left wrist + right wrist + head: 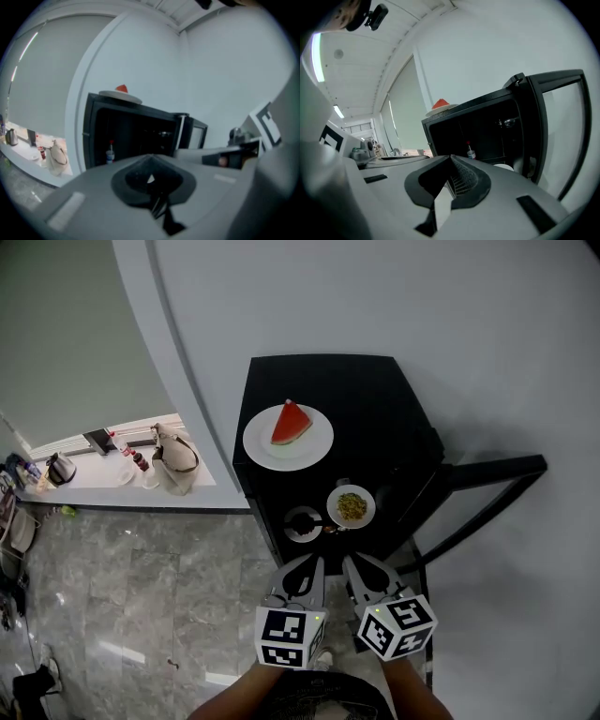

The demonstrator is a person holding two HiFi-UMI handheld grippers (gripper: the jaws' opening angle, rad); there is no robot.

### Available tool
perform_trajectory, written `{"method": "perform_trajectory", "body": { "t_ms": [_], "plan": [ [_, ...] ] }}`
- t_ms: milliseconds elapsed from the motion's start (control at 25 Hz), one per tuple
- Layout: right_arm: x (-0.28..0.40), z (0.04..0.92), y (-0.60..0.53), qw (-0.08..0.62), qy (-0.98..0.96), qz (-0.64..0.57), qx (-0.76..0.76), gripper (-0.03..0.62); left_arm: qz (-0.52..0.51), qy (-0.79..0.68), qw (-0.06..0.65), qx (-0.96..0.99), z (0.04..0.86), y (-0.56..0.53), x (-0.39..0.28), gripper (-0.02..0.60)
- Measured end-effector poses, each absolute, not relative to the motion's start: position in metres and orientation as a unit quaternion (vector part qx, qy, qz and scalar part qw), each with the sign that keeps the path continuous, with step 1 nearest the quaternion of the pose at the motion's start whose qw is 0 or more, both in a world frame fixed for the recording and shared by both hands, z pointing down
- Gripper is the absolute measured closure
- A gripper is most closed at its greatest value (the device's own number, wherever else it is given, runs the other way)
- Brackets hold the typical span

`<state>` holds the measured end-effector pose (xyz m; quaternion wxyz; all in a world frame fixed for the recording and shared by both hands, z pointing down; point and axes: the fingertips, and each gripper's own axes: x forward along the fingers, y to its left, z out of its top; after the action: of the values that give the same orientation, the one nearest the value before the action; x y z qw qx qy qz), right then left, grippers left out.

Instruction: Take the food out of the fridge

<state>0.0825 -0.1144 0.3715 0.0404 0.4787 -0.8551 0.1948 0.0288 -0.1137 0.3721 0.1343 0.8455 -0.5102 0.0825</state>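
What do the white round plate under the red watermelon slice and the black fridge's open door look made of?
White round plate: probably glazed ceramic or melamine; smooth, even white, so the look leaves it open. Black fridge's open door: dark frame, metal or plastic, round a clear pane, likely glass; the wall shows through.

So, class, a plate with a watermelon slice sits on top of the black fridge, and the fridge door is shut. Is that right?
Not quite: the door stands open, as the right gripper view shows. The plate with the watermelon slice does sit on top of the black fridge.
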Motion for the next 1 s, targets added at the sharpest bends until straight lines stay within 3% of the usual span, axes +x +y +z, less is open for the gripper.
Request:
{"method": "perform_trajectory", "body": {
  "t_ms": [320, 720, 1000],
  "plan": [
    [0.097, 0.378, -0.108, 0.031, -0.852, 0.207, 0.48, 0.591, 0.077, -0.507, 0.13, 0.848, 0.373, -0.107, 0.046, 0.597],
    [0.134, 0.44, -0.127, -0.126, -0.806, 0.371, 0.444, 0.589, 0.08, -0.495, 0.131, 0.855, 0.399, -0.114, 0.077, 0.595],
    [0.157, 0.499, -0.16, -0.166, -0.75, 0.439, 0.465, 0.588, 0.093, -0.462, 0.14, 0.871, 0.43, -0.135, 0.1, 0.595]
  ]
}}
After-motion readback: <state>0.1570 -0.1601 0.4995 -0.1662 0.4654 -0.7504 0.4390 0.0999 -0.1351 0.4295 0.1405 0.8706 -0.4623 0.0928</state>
